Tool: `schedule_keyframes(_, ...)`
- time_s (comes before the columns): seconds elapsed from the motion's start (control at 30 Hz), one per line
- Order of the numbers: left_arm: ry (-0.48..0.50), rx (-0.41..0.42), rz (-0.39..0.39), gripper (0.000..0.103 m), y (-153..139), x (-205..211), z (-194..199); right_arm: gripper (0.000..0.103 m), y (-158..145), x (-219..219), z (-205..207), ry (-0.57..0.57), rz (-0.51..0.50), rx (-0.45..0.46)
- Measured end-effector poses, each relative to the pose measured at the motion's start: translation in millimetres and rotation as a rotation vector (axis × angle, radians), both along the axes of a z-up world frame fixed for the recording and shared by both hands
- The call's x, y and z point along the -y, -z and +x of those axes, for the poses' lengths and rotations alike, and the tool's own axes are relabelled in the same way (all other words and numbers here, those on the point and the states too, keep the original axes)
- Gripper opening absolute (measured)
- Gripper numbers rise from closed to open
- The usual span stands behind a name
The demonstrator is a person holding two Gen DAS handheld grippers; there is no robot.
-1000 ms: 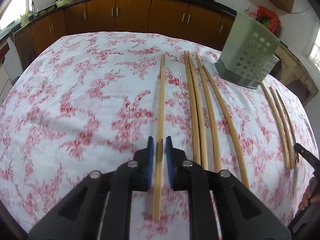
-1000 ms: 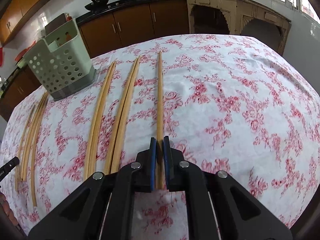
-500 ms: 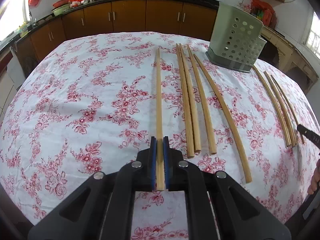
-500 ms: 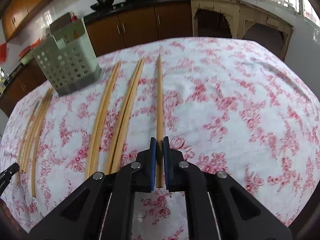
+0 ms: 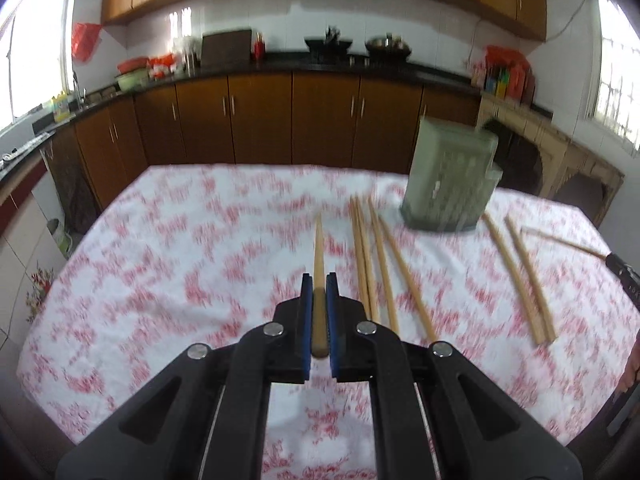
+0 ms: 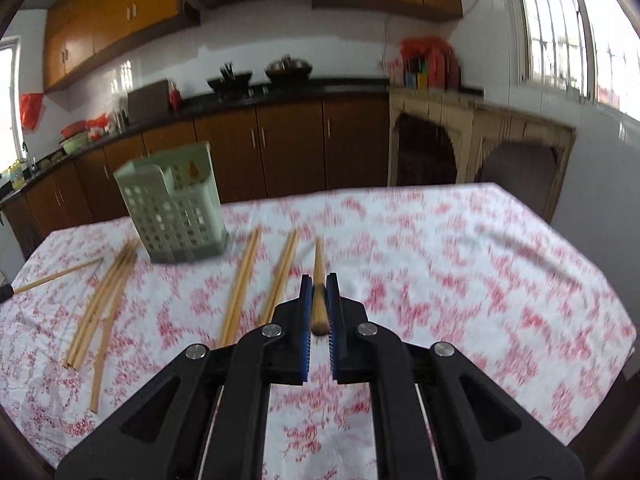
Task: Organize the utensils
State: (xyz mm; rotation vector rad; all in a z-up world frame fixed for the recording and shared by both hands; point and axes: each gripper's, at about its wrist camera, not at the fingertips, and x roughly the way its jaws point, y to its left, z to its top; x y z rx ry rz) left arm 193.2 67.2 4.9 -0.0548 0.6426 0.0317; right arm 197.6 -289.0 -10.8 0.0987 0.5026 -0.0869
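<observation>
Two chopsticks are held, one per gripper. Left gripper (image 5: 319, 286): blue-padded jaws narrow, clamped on a chopstick (image 5: 318, 248) near its thick butt end; the thin tip points toward the far edge of the bench (image 5: 160, 264), and the stick looks clear of the cloth. Right gripper (image 6: 319, 287): jaws likewise narrow, pinching a second stick (image 6: 319, 258) near its butt, tip aimed at the far edge.

No brand, label or writing readable anywhere; frames are motion-blurred.

Sticks: plain pale wood or bamboo, tapered, unmarked.

Bench cloth is white with red floral print.

Holder (image 6: 176, 216): pale green plastic, perforated walls, grey base, upright near the far edge. In the right view an inner divider shows.

Loose sticks on the cloth, left view:
- four (image 5: 372, 264) just right of the held one, running near to far, near the holder
- a pair (image 5: 520, 276) toward the right edge, beyond the holder

Right view: a pair of pairs (image 6: 260, 280) between the holder and the held stick; a bundle (image 6: 104, 300) near the left edge.

At the right edge of the left view, the other gripper's dark tip with its stick (image 5: 568, 242).
</observation>
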Motion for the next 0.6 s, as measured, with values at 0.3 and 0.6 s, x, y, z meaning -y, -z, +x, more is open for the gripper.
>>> schedule_keyframes(0.3, -0.001, 0.165, -0.041, 0.008, -45, -6, -4, 0.008, -34, 7, -8, 0.006, 0.015, 0.168)
schedule_keyframes(0.6, 0.001, 0.217, -0.042, 0.007, -68, -7, 4, 0.001, -59, 15, 9, 0.009, 0.064, 0.201)
